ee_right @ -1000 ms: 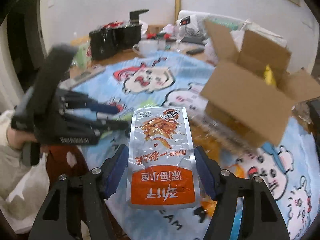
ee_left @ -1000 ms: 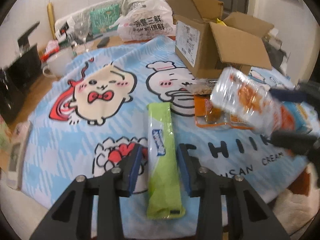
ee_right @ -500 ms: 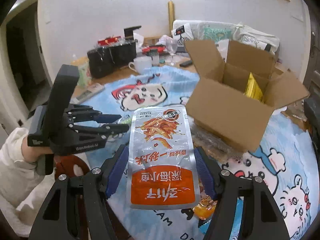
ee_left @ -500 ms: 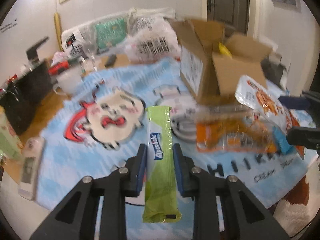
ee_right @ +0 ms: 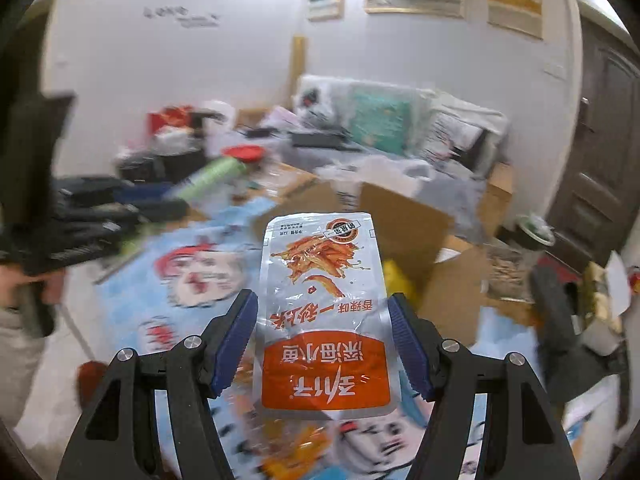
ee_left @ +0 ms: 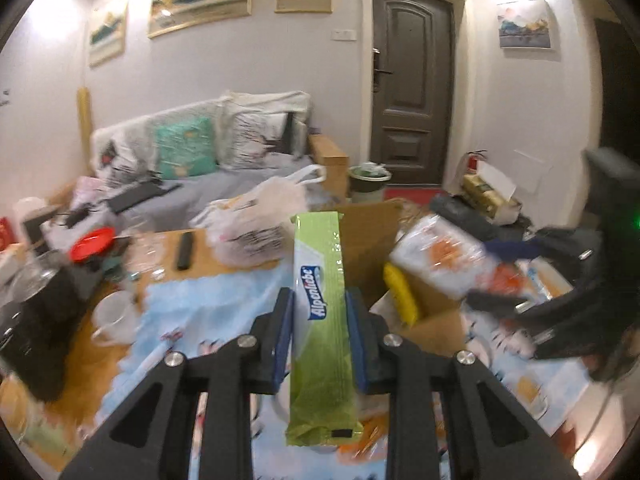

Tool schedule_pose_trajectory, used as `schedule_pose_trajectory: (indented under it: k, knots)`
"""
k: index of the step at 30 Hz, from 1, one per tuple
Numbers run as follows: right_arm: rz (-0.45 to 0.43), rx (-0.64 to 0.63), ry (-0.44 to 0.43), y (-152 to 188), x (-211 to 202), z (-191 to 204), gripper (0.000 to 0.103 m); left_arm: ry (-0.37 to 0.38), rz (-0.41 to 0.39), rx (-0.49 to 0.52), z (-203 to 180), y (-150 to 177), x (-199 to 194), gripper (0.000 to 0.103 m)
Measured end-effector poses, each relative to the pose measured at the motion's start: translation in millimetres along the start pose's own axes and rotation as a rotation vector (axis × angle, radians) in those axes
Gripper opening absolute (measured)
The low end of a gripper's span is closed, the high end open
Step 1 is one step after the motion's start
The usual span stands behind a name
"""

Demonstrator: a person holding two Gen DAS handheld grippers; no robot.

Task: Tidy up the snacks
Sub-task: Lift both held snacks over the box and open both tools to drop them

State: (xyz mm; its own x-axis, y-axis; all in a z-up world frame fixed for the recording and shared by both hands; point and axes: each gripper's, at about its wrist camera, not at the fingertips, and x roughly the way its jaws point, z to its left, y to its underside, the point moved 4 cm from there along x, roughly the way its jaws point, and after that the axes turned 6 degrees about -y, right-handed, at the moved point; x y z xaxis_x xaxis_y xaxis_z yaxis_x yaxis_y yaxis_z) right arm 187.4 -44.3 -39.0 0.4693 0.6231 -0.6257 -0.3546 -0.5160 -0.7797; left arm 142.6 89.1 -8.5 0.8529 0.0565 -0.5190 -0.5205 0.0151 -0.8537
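Note:
My left gripper [ee_left: 319,304] is shut on a long green Alpenliebe candy pack [ee_left: 320,264] and holds it in the air, its far end in front of the open cardboard box [ee_left: 368,248]. My right gripper [ee_right: 322,308] is shut on a silver-and-orange snack pouch [ee_right: 320,280], also off the table and just short of the box [ee_right: 404,224]. A yellow packet [ee_right: 394,276] lies inside the box. In the left wrist view the right gripper [ee_left: 500,276] and its pouch [ee_left: 440,256] hang blurred above the box's right side. In the right wrist view the left gripper [ee_right: 160,200] is at the left.
A blue cartoon tablecloth [ee_left: 200,304] covers the table. On it lie orange packets [ee_right: 296,440]. A white plastic bag [ee_left: 260,224], a black remote [ee_left: 185,250] and a white mug [ee_left: 116,316] stand behind and left of the box. A sofa [ee_left: 192,160] lies beyond.
The left gripper closed on the green pack and lifted it off the cloth. Both grippers have risen with their packs and come closer to the box.

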Motion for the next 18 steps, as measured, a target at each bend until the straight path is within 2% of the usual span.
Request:
schedule_pose_trajectory:
  k: [2,6,9,12,16,18]
  knots:
    - [0.041,0.020,0.034,-10.4,20.6,-17.2,0.064,0.004,0.023,0.024,-10.5,-16.6,22.0,0.023]
    - [0.113,0.029,0.050,-21.5,60.2,-39.5,0.063,0.095,0.146,-0.016,-26.4,-39.6,80.7,0.023]
    - [0.159,0.028,0.069,-29.7,86.1,-51.7,0.063,0.097,0.212,-0.030,-28.1,-43.8,112.8,0.023]
    - [0.188,0.022,0.085,-30.6,101.6,-58.5,0.063,0.132,0.246,-0.062,-28.9,-44.4,127.6,0.023]
    - [0.200,0.020,0.062,-32.1,117.3,-60.7,0.064,0.129,0.274,-0.065,-35.6,-40.9,135.9,0.024]
    - [0.209,0.008,0.080,-31.0,120.3,-59.8,0.064,0.119,0.276,-0.078,-34.8,-41.1,138.3,0.033]
